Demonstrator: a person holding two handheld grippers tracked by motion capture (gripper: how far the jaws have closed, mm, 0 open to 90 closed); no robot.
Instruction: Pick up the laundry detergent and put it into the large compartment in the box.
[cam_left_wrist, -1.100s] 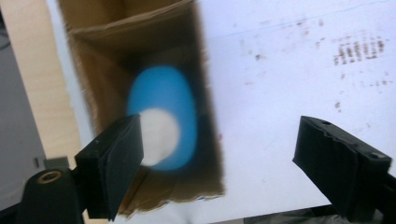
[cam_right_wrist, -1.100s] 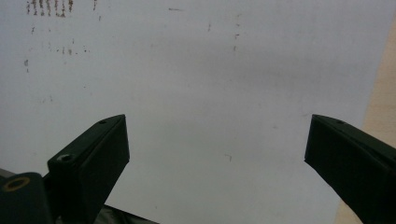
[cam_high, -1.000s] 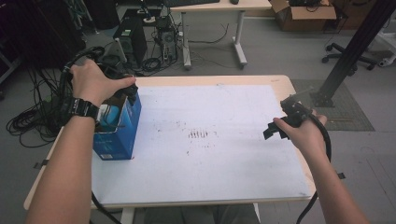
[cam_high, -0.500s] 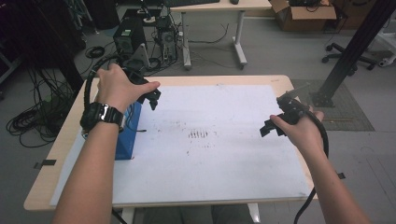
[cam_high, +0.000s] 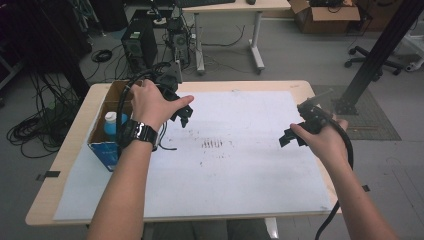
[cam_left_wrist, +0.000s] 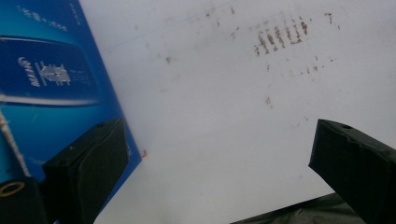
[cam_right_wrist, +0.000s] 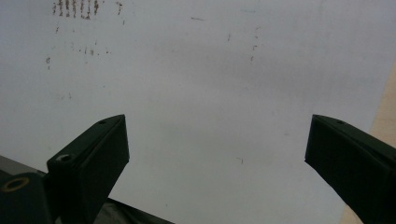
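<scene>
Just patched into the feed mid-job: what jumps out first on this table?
An open blue box at the table's left edge, with a white-capped bottle standing inside. The left gripper hangs just right of it, jaws open; the right gripper hangs open over the white sheet, which carries a dark smudge patch mid-table.

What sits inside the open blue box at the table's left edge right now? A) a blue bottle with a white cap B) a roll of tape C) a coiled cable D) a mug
A: in the high view, the blue box is open at the top, and a blue bottle with a white cap stands inside it, beside the person's left wrist.
</scene>
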